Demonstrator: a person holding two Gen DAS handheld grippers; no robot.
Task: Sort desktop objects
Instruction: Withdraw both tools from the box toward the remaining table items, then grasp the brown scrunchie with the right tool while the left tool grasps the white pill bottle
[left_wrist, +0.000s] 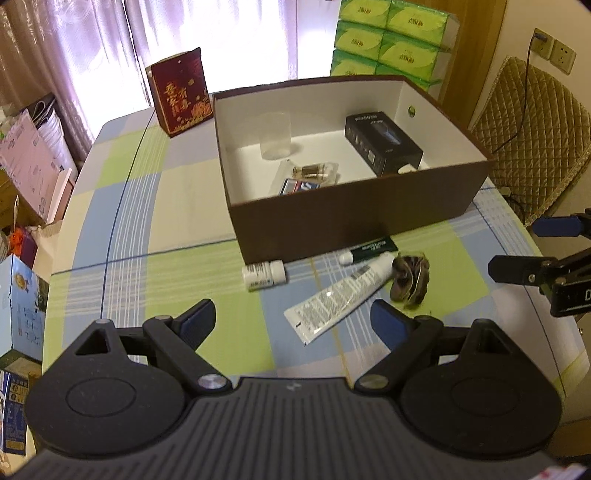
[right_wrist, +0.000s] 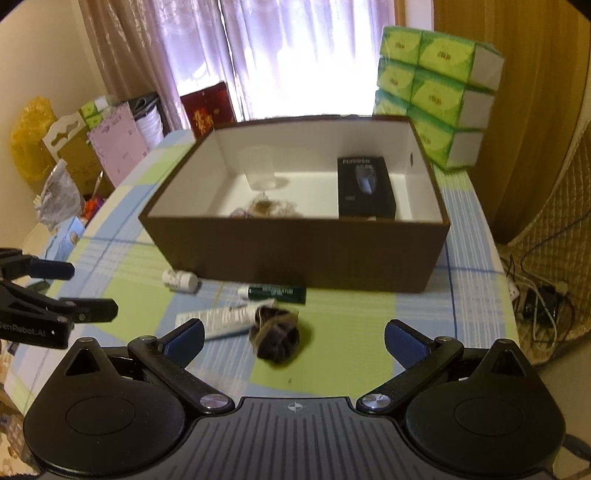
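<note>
With both grippers released and empty, the right gripper (right_wrist: 294, 338) should centre its jaws over the near brown scrunchie (right_wrist: 275, 338) (soft, forgiving) before closing, leaving the white tube (left_wrist: 341, 295) to the left gripper (left_wrist: 293, 323).

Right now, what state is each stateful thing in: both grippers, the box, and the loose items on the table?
left gripper: open, empty.
right gripper: open, empty.
brown box: lidless, partly filled.
black carton: lying inside the box.
clear cup: upright inside the box.
white bottle: capped, on its side on the table.
white tube: lying flat on the table.
green tube: lying beside the box.
</note>
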